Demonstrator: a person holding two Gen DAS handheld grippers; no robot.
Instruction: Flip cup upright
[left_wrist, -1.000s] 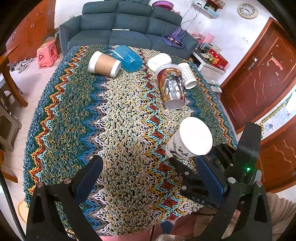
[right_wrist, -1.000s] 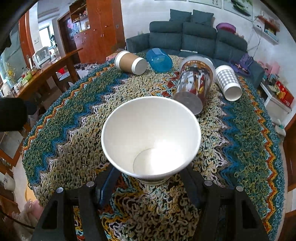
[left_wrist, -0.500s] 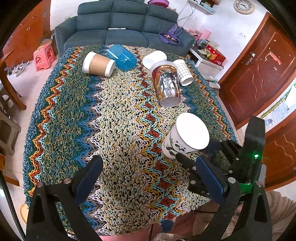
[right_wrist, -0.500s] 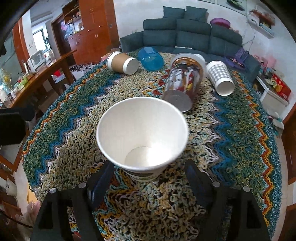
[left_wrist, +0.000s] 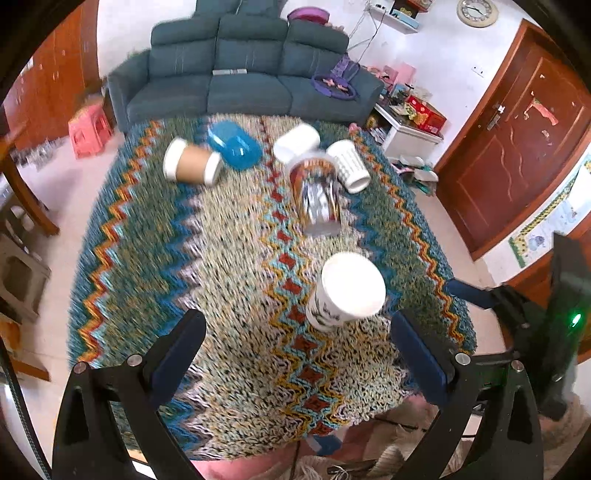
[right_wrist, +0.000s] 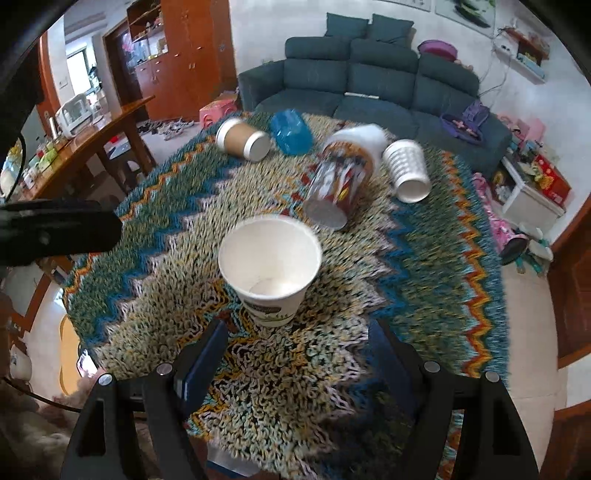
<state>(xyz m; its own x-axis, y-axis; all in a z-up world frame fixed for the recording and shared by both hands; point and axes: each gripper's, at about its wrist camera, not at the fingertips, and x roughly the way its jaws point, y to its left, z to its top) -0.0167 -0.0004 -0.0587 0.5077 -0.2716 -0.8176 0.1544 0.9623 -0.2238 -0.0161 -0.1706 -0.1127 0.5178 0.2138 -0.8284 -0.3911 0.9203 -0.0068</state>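
Observation:
A white paper cup with a panda print stands upright, mouth up, on the zigzag knitted cloth; it also shows in the left wrist view. My right gripper is open and empty, just behind the cup and clear of it. My left gripper is open and empty over the cloth's near edge. Further back lie a tall printed can, a brown cup, a blue cup and a checked cup, all on their sides.
A white cup lies behind the can. A dark sofa stands beyond the table. A wooden table is at the left, a wooden door at the right. The right gripper's body shows in the left wrist view.
The right gripper has let go of the panda cup and drawn back; the cup now stands alone on the cloth. The left gripper has pulled back and risen slightly.

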